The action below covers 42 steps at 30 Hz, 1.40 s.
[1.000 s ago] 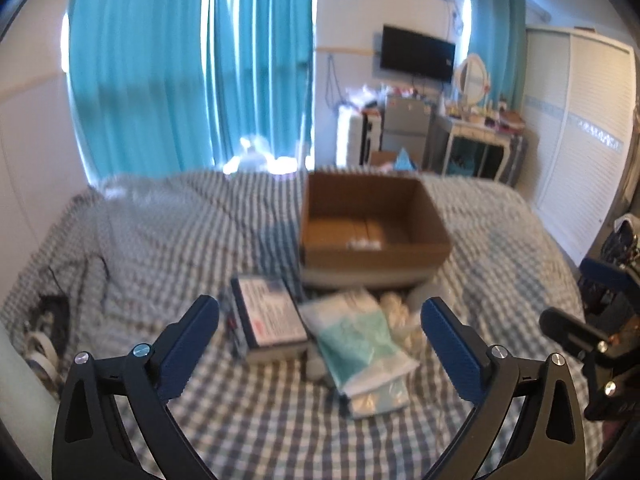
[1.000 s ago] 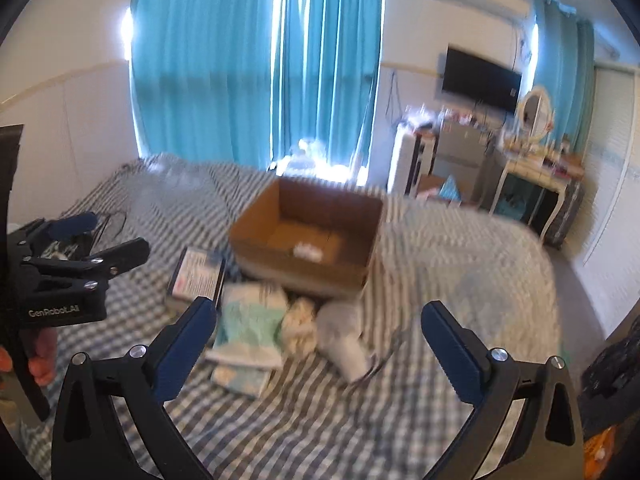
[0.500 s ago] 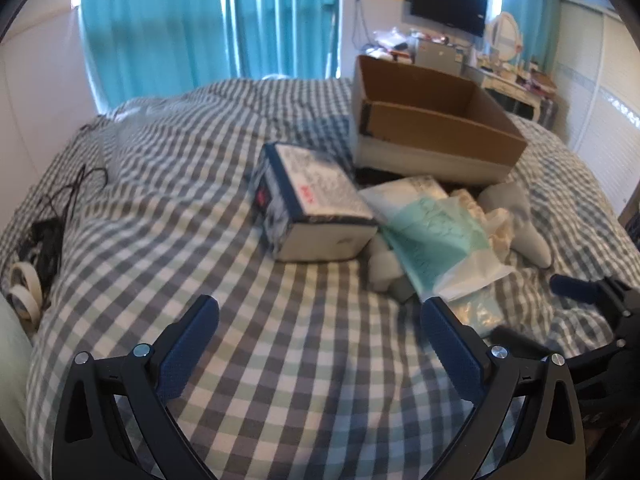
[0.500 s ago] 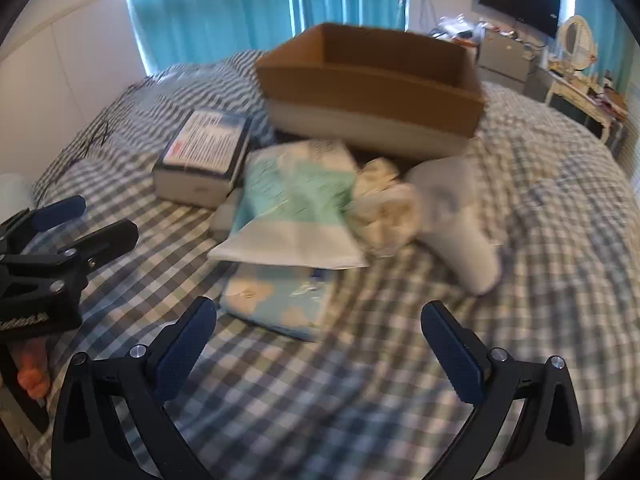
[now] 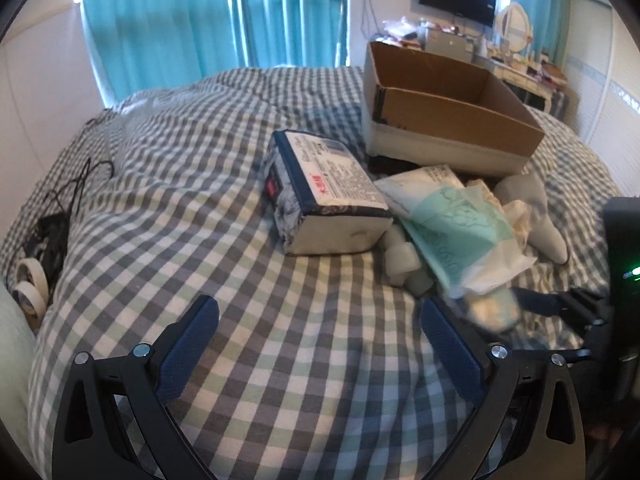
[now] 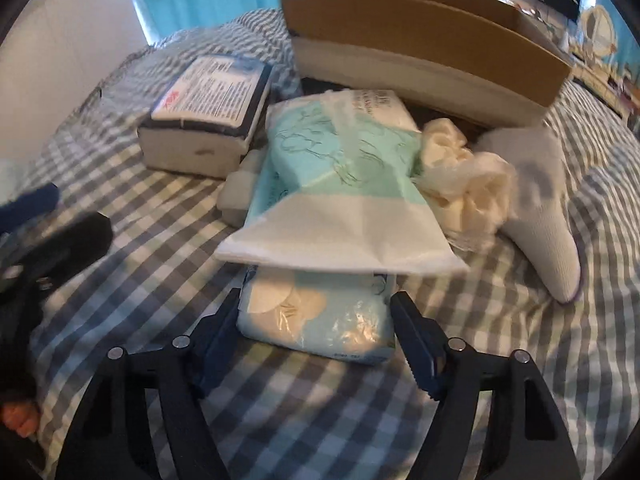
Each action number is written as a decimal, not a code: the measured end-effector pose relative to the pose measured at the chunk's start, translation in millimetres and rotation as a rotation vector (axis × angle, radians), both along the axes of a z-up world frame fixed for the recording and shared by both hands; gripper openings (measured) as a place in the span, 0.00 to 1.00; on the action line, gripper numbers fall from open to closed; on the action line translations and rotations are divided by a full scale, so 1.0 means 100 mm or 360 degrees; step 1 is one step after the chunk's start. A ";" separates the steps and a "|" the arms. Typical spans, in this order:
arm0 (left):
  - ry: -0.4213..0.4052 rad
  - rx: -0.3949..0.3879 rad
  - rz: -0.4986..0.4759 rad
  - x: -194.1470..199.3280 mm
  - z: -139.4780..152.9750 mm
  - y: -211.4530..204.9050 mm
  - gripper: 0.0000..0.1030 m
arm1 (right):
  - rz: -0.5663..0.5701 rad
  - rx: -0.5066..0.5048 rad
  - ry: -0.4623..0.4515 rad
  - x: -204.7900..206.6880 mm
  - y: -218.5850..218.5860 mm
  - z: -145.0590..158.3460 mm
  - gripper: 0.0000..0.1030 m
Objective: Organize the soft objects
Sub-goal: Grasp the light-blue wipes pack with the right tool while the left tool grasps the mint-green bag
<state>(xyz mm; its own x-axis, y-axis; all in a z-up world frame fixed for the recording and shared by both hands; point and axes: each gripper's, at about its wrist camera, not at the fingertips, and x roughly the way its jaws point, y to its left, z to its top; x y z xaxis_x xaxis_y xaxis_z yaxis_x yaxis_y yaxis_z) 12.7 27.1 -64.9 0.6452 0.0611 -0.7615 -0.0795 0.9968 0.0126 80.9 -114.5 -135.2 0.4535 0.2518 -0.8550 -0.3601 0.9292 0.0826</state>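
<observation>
Covering the whole bed point(image 5: 168, 208) is a soft grey, white and pale green checked quilt, rumpled into gentle folds, with teal curtains point(image 5: 168, 20) bright behind it and a dresser with a round mirror point(image 5: 516, 24) off in the far corner. Up near the middle sits an open cardboard box point(image 6: 420, 28), stiff brown walls over a white lower band. Just in front of it the soft things crowd together: a blocky tissue pack point(image 6: 208, 120) with a dark blue band, a flat crinkly mint-and-white packet point(image 6: 340, 184) lying on a small glossy light-blue pack point(image 6: 320, 320), a wad of cream fabric point(image 6: 468, 184), and a grey-white knit sock point(image 6: 544, 224) at the right side of the heap. Down comes the right gripper point(image 6: 316, 320), its jaws closing around that light-blue pack, which sits squarely between them, pads right at its two sides. Over on the near side, the left gripper point(image 5: 320, 320) hangs above bare quilt, jaws spread wide with nothing in them. Plenty of open quilt lies to the left, out to black cables point(image 5: 60, 208) and tape rolls point(image 5: 28, 288) at the bed's left edge.
</observation>
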 end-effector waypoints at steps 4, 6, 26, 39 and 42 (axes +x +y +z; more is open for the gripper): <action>-0.0006 0.0029 -0.0050 0.02 0.05 -0.11 0.99 | -0.0070 0.0035 -0.0021 -0.10 -0.27 0.21 0.67; -0.0010 0.0044 -0.0089 0.04 0.08 -0.19 0.98 | -0.0105 0.0073 -0.0026 -0.14 -0.43 0.34 0.67; 0.0223 0.0007 -0.0341 0.90 -0.34 -1.22 0.84 | -0.0249 0.0059 -0.0222 0.12 -1.17 0.89 0.67; 0.0167 -0.0160 -0.0373 0.73 -0.23 -1.00 0.23 | -0.0196 0.0090 -0.0235 0.02 -1.08 0.88 0.67; 0.0132 -0.0201 -0.0378 0.62 -0.13 -0.95 0.18 | -0.0184 0.0097 -0.0255 -0.04 -1.04 0.92 0.67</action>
